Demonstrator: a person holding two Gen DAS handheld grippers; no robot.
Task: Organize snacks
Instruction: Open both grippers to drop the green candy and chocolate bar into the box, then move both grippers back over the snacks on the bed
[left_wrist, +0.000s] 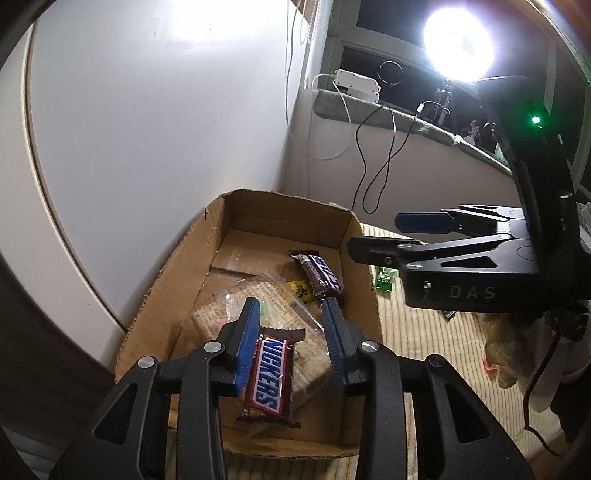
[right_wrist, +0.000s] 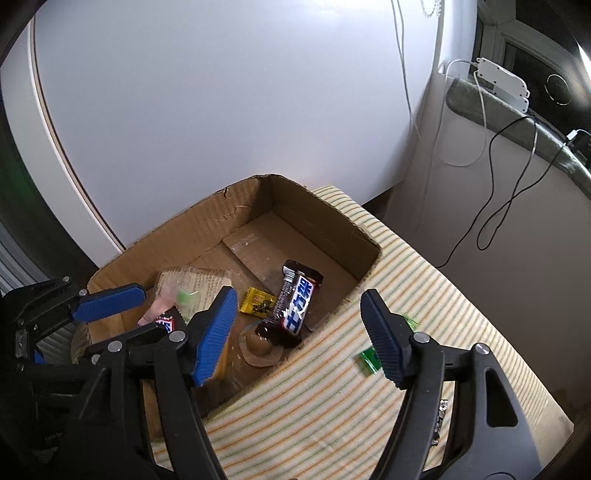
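An open cardboard box (left_wrist: 288, 195) (right_wrist: 332, 206) stands on a striped cloth against a white wall. In the left wrist view my left gripper (left_wrist: 291, 314) hangs over the box's near end. A Snickers bar (left_wrist: 267, 373) lies between its jaws, against the left pad and clear of the right pad. My right gripper (right_wrist: 298, 291) (left_wrist: 373, 233) stands wide open above the box's right edge, holding nothing. Below it lie a dark bar with blue-and-white lettering (right_wrist: 295, 306) (left_wrist: 319, 275) and a small yellow packet (right_wrist: 256, 301). A clear printed packet (left_wrist: 221, 314) fills the box's left part.
Green wrappers (right_wrist: 369, 360) (left_wrist: 386, 277) lie on the striped cloth (right_wrist: 424, 266) right of the box. A white wall stands close behind the box. A sill with a white power strip (left_wrist: 356, 85), cables and a bright lamp (left_wrist: 458, 37) is at the far right.
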